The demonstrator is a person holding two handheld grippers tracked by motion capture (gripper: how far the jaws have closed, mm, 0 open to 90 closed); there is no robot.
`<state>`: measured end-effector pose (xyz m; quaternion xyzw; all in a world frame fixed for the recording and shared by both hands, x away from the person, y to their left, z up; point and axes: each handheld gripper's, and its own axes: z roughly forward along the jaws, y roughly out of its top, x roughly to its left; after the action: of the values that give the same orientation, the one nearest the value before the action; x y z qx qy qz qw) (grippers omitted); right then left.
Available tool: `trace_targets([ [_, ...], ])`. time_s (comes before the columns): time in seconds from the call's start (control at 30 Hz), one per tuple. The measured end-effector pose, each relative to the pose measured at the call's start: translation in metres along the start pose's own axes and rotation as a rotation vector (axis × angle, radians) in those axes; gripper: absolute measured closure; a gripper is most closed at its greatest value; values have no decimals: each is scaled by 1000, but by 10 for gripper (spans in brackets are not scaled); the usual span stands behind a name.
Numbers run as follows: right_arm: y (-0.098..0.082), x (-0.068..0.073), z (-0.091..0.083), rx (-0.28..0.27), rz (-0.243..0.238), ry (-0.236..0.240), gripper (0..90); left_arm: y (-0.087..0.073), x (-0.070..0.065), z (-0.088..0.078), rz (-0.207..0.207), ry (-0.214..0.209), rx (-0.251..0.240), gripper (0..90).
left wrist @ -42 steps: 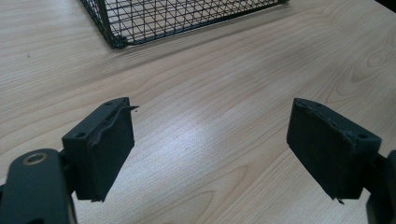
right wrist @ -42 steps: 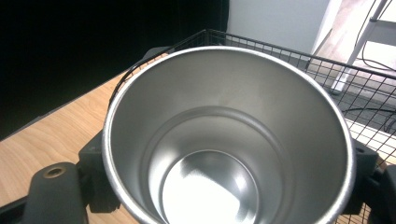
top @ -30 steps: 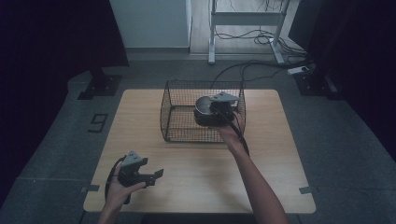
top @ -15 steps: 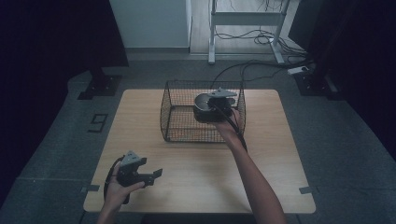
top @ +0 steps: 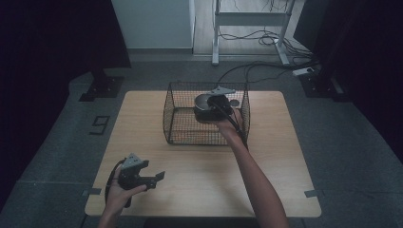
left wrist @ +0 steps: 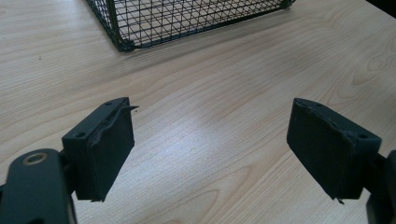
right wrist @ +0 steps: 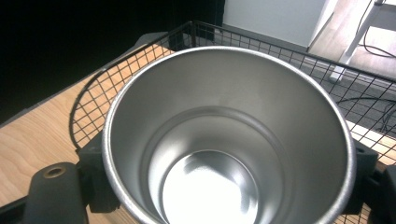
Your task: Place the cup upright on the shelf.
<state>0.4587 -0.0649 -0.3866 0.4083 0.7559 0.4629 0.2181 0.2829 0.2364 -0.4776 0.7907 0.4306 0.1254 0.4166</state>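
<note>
A shiny steel cup (top: 203, 107) hangs in the back right part of the black wire basket (top: 167, 116), with my right gripper (top: 215, 105) shut on its sides. In the right gripper view the cup (right wrist: 224, 140) shows its empty inside, clamped by the right gripper (right wrist: 229, 179), with the basket's rim (right wrist: 140, 70) behind it. My left gripper (top: 156, 178) rests in a hand near the table's front left corner, open with nothing in it. In the left gripper view, bare wood lies between the wide-apart pads of the left gripper (left wrist: 210, 149).
The wooden table (top: 190, 180) has free room in front of the basket and on both sides. A corner of the basket (left wrist: 187, 18) stands beyond my left gripper. Cables and a desk frame (top: 247, 28) lie on the floor behind the table.
My right gripper has carried the cup a little farther toward the basket's back. The left gripper has stayed where it was.
</note>
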Motion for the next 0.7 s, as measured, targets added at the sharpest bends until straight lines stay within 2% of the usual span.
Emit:
trace_targets([
  [0.4, 5, -11, 16, 25, 0, -22, 183, 0, 2, -2, -7, 0, -6, 152],
  [0.7, 9, -18, 28, 33, 7, -21, 183, -1, 3, -2, -7, 1, -6, 153],
])
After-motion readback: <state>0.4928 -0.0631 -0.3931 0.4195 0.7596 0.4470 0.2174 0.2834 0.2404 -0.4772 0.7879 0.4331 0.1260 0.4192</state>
